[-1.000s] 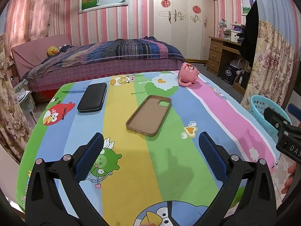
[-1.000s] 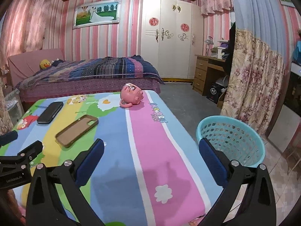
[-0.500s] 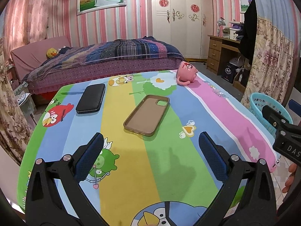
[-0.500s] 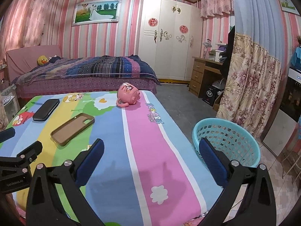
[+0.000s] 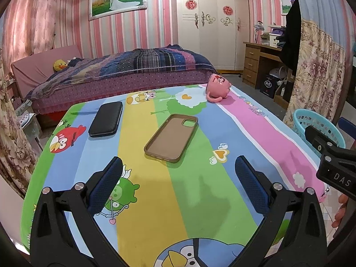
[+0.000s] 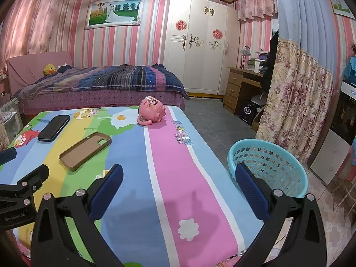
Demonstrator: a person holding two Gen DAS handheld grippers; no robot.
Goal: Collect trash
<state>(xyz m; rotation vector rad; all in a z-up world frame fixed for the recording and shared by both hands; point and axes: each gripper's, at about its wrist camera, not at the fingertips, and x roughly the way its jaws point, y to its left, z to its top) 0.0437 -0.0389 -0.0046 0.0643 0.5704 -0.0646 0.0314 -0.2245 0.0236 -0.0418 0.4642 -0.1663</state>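
A table (image 5: 262, 133) covered by a striped cartoon-print cloth is seen from both wrist cameras, and every place below is given relative to it. The left gripper (image 5: 178, 173) is held above the table's near edge with its blue-padded fingers (image 5: 106, 187) spread wide apart and nothing between them. The right gripper (image 6: 179, 173) is held above the table's near right corner, its jaws likewise wide apart and empty.

On the middle of the table a brown phone case (image 5: 172, 138) is laid open side up. A closed black case (image 5: 106, 119) is laid flat toward the table's far left. A pink mug (image 5: 217, 87) is tipped on its side at the table's far edge, its handle resting on the cloth. None of the three is touched by either gripper, and they are kept well apart from one another.

A turquoise mesh basket (image 6: 269, 166) is set on the floor just beside the table's right edge; whether anything lies inside cannot be told. Beyond the table's far edge a bed (image 6: 100, 84) with a plaid quilt is seen, and a white wardrobe (image 6: 200, 44) is placed against the striped wall behind it.
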